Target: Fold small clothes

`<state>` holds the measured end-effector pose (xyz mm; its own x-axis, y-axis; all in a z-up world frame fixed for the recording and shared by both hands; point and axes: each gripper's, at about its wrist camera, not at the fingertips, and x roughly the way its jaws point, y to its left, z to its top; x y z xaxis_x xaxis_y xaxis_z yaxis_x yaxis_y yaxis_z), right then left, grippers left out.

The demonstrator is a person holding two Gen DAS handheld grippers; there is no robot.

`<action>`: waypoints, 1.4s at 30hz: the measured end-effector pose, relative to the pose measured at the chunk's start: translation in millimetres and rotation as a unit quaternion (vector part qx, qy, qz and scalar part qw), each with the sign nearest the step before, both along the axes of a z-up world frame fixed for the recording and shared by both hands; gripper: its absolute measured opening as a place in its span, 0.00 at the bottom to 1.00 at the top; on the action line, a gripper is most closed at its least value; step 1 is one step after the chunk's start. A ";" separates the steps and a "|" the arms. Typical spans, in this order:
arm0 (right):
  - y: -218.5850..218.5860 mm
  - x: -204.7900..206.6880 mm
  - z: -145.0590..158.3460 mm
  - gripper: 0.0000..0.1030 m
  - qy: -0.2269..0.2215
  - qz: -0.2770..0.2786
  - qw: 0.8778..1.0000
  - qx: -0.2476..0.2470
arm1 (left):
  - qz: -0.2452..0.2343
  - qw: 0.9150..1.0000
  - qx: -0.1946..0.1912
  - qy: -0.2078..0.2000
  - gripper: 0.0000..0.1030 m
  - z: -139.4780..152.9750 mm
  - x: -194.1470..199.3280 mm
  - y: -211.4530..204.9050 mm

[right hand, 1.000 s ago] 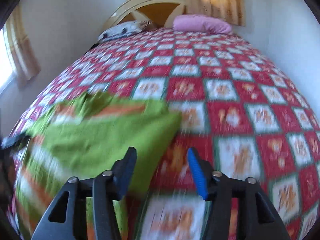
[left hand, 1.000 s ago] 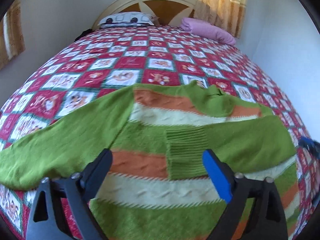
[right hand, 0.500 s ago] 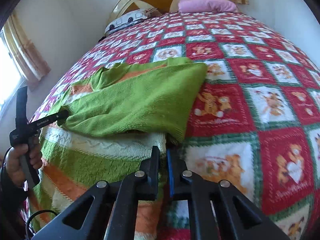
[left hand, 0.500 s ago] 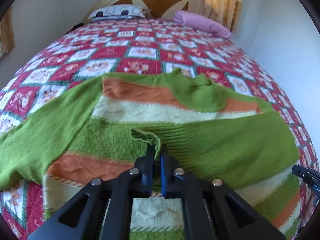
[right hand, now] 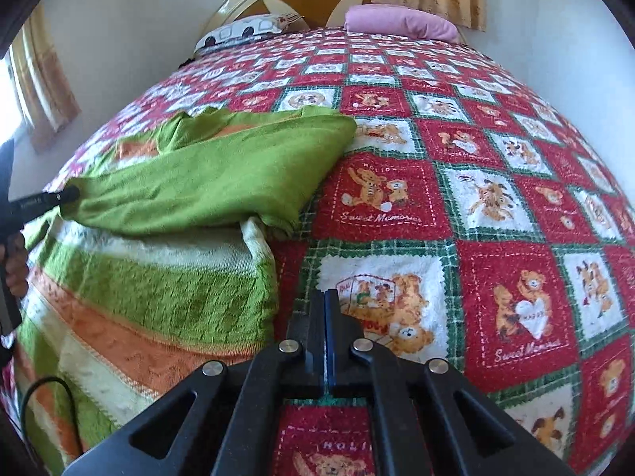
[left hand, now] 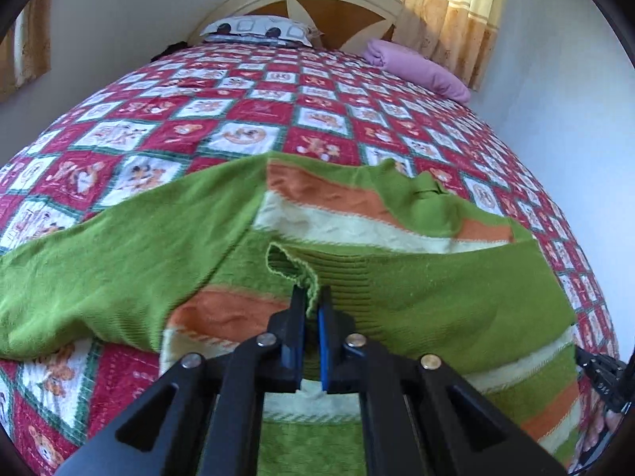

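**Left wrist view: cuff pinched, sleeve lying across the sweater**

Left wrist view showed my left gripper [left hand: 311, 303] with its jaws together, clamped on the ribbed cuff [left hand: 301, 273] of the right sleeve [left hand: 436, 289]. That sleeve lay folded across the chest of the striped sweater [left hand: 325, 230], its long axis running crosswise from the cuff out to my right. The other sleeve [left hand: 99, 277] stretched flat to the left, unfolded, over the checked bedspread [left hand: 246, 111].

My right gripper [right hand: 324, 309] had its jaws pressed together with nothing between them, hovering over bare bedspread just beside the sweater's right edge [right hand: 262, 273]. The sweater sat to its left, near the foot of the bed.

I judged the left gripper the nearer one for placing this cuff, and it would also be nearer to the outstretched sleeve, which lay on its side.
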<state>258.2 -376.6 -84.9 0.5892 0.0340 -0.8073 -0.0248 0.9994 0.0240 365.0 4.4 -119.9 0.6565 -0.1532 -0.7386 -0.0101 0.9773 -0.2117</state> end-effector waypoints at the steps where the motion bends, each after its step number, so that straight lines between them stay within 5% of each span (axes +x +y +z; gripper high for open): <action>1: 0.5 -0.7 1.9 0.00 -0.001 -0.001 1.000 -0.005 | -0.001 1.000 0.003 0.002 0.06 -3.8 0.9 0.1; 5: 20.5 0.8 29.5 0.00 -0.055 0.005 0.998 -0.035 | -0.002 1.000 0.013 0.018 0.06 -21.8 3.2 -9.8; 6: 31.7 5.6 33.5 0.08 -0.058 0.017 0.997 -0.049 | 0.002 1.000 0.014 0.016 0.07 -22.4 3.0 -11.4; 9: 60.7 30.5 25.1 0.73 -0.029 0.032 0.996 -0.078 | 0.016 1.000 0.006 0.018 0.15 -19.6 3.3 -9.4; 10: 67.1 37.8 17.5 0.74 -0.019 0.031 0.994 -0.100 | 0.019 1.000 0.003 0.020 0.21 -18.9 3.0 -8.4; 12: 66.2 45.3 10.0 0.71 -0.042 -0.004 0.989 -0.143 | 0.017 0.999 0.004 0.028 0.54 -17.6 -1.1 -5.8; 15: 17.2 54.9 2.6 0.65 -0.043 -0.098 0.987 -0.120 | 0.014 1.000 0.018 0.012 0.72 -13.6 -14.7 -2.8; 17: -19.6 53.1 -11.1 0.64 -0.008 -0.125 0.991 -0.037 | 0.005 0.999 0.031 0.010 0.72 -13.8 -19.6 -1.0; 18: -20.5 48.9 -10.4 0.64 -0.012 -0.123 0.992 -0.034 | 0.002 0.999 0.030 0.011 0.72 -14.6 -21.0 1.0; 25: -3.2 26.5 5.9 0.65 -0.001 -0.102 0.992 -0.077 | 0.003 1.000 0.007 0.009 0.72 -0.5 -38.9 25.4; 29: 5.9 -2.1 40.5 0.65 -0.053 -0.107 0.987 -0.109 | 0.036 0.997 0.064 -0.027 0.96 19.6 -61.4 65.0; 34: 57.0 9.4 61.3 0.65 -0.077 -0.016 0.994 -0.074 | 0.112 0.987 0.110 -0.018 0.98 17.6 -74.4 126.1; 42: 155.4 73.6 24.4 0.65 -0.033 0.094 0.995 -0.018 | 0.211 0.969 0.127 0.016 0.98 1.9 -106.4 209.4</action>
<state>331.7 -221.2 -60.5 0.6278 0.1195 -0.7692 -0.2113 0.9772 -0.0207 258.6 213.8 -118.1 0.5974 0.3145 -0.7377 -0.4237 0.9048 0.0426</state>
